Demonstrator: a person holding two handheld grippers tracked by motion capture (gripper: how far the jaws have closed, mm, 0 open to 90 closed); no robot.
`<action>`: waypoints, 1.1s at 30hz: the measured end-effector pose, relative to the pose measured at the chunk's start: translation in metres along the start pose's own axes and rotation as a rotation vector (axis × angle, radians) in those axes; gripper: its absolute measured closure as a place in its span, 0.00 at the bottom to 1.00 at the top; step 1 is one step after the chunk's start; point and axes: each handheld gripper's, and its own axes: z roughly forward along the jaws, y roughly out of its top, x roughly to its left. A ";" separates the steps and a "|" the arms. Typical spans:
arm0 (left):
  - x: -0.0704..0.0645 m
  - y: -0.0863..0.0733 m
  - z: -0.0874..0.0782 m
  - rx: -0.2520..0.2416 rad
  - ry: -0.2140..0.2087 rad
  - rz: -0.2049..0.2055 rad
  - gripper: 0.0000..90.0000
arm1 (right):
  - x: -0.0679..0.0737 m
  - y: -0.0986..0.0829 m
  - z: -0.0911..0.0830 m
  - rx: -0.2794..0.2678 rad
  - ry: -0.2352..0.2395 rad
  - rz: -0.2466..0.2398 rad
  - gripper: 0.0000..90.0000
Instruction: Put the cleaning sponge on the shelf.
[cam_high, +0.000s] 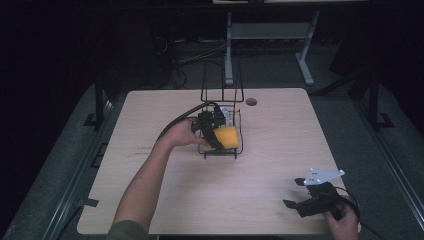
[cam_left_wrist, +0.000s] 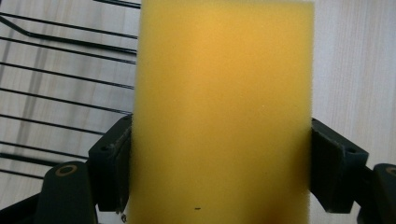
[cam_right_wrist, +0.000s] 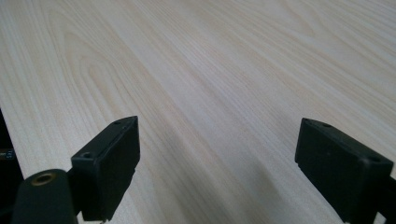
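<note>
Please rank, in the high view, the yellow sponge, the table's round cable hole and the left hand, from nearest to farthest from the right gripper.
1. Yellow sponge, in the wire basket at mid-table.
2. Left hand, just left of the basket.
3. Round cable hole, at the far edge.

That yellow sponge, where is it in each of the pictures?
High view: the yellow sponge sits mid-table inside the black wire rack, at the left gripper.
Left gripper view: it fills the centre, clamped between both jaws.
Right gripper view: not in it; bare table.
Shared landmark: the light wood tabletop.
</note>
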 end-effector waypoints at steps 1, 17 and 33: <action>0.001 0.000 0.001 -0.004 0.000 0.002 0.24 | 0.000 0.000 0.000 0.000 0.002 -0.001 0.15; 0.025 -0.001 0.013 0.005 -0.025 -0.020 0.24 | -0.002 0.001 0.002 0.014 0.008 -0.006 0.15; 0.037 0.002 0.025 -0.028 -0.046 -0.030 0.24 | -0.004 0.000 0.002 0.016 0.006 0.000 0.15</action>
